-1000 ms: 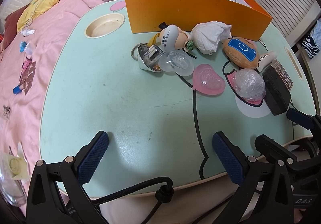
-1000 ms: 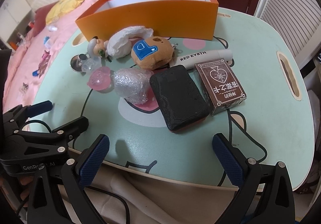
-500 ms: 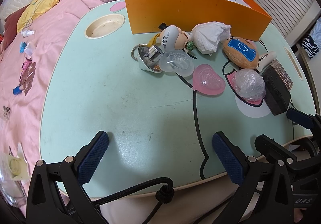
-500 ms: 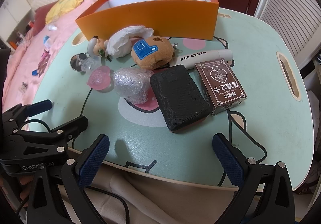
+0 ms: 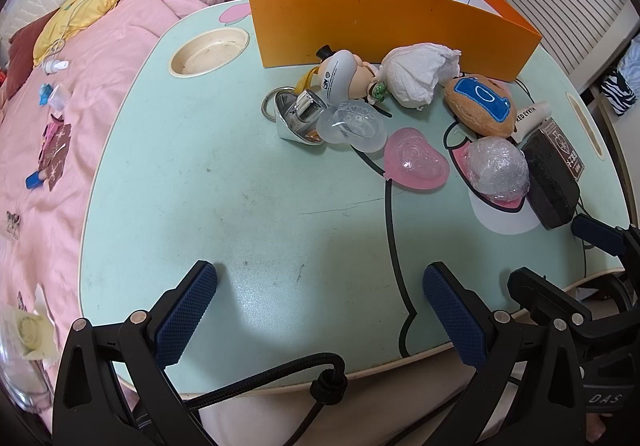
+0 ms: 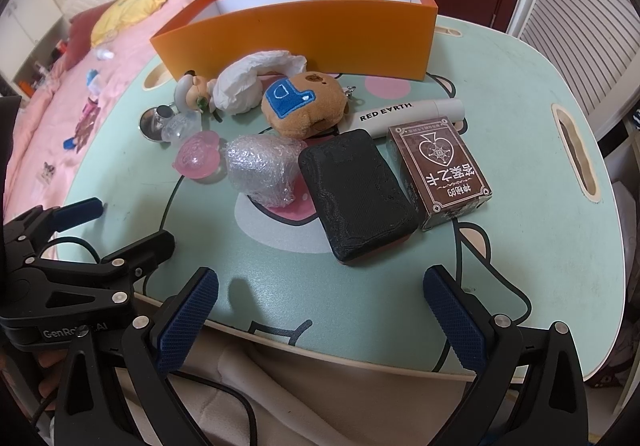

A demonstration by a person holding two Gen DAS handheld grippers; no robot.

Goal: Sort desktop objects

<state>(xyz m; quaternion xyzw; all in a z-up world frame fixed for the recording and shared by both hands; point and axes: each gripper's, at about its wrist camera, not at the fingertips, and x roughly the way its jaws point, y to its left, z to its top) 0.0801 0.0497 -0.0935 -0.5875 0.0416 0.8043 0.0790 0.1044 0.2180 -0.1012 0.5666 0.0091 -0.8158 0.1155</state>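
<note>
An orange box [image 5: 380, 22] [image 6: 304, 42] stands open-topped at the back of the mint-green table [image 5: 240, 186] [image 6: 540, 166]. In front of it lie a figurine [image 5: 344, 72], crumpled white tissue [image 5: 418, 74] [image 6: 248, 82], a brown plush [image 5: 480, 106] [image 6: 304, 106], a silver metal piece [image 5: 300, 118], a clear shell [image 5: 354, 122], a pink heart shell [image 5: 416, 164] [image 6: 198, 156], a bubble-wrapped lump [image 5: 498, 170] [image 6: 264, 168], a black case [image 6: 360, 198], a brown card box [image 6: 440, 170] and a white tube [image 6: 404, 114]. My left gripper [image 5: 320, 306] and right gripper [image 6: 320, 306] hover open over the near table edge, both empty.
A pink bed [image 5: 100, 58] with small scattered items lies to the left. A round cup recess [image 5: 208, 52] sits at the table's back left, a slot handle [image 6: 576, 154] at its right. A slatted white panel [image 6: 592, 26] stands at the right.
</note>
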